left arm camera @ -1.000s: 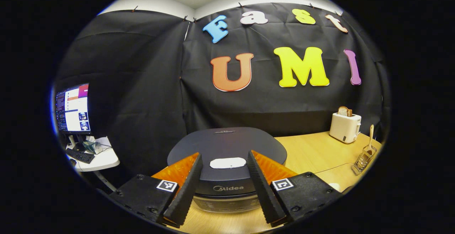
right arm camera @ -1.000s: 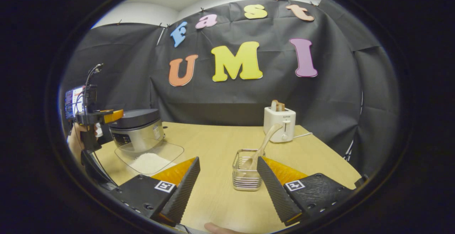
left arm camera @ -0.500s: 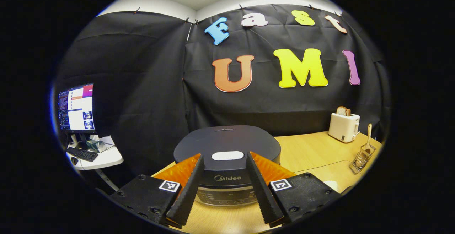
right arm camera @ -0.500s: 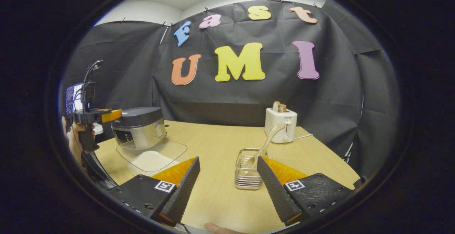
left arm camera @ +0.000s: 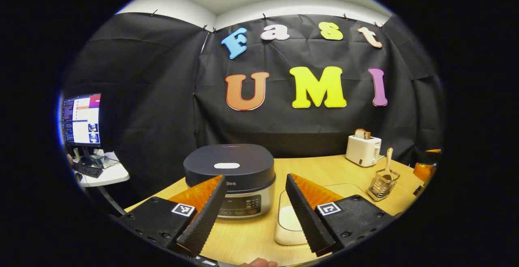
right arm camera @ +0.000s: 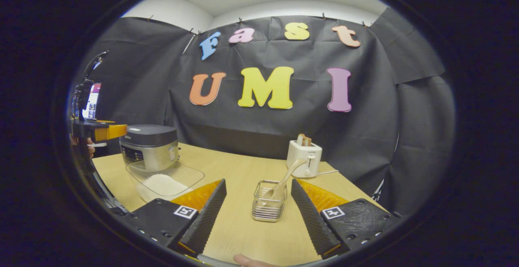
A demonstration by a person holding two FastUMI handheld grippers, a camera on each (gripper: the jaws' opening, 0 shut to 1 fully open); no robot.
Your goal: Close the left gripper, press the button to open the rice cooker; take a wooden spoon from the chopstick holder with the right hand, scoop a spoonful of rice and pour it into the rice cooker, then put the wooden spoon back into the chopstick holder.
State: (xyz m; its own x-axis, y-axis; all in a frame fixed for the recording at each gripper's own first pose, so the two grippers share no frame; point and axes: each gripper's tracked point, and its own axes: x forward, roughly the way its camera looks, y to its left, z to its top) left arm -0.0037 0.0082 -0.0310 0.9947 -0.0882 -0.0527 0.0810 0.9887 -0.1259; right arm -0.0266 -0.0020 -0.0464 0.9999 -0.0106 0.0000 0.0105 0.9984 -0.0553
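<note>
Left gripper view shows your left gripper (left arm camera: 251,208) spread before the lidded rice cooker (left arm camera: 229,174); your right gripper (right arm camera: 257,214) gapes too. Pinch the left one together, then press the white button (left arm camera: 226,165) squarely.

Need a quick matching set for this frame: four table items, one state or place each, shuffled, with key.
Items:
1. rice cooker
2. wooden spoon
3. toaster
4. rice

States:
A. bread sticking out of the top
B. lid shut
C. heaped in a clear container
D. standing tilted in the wire holder

Pairs: 1-B, 2-D, 3-A, 4-C
</note>
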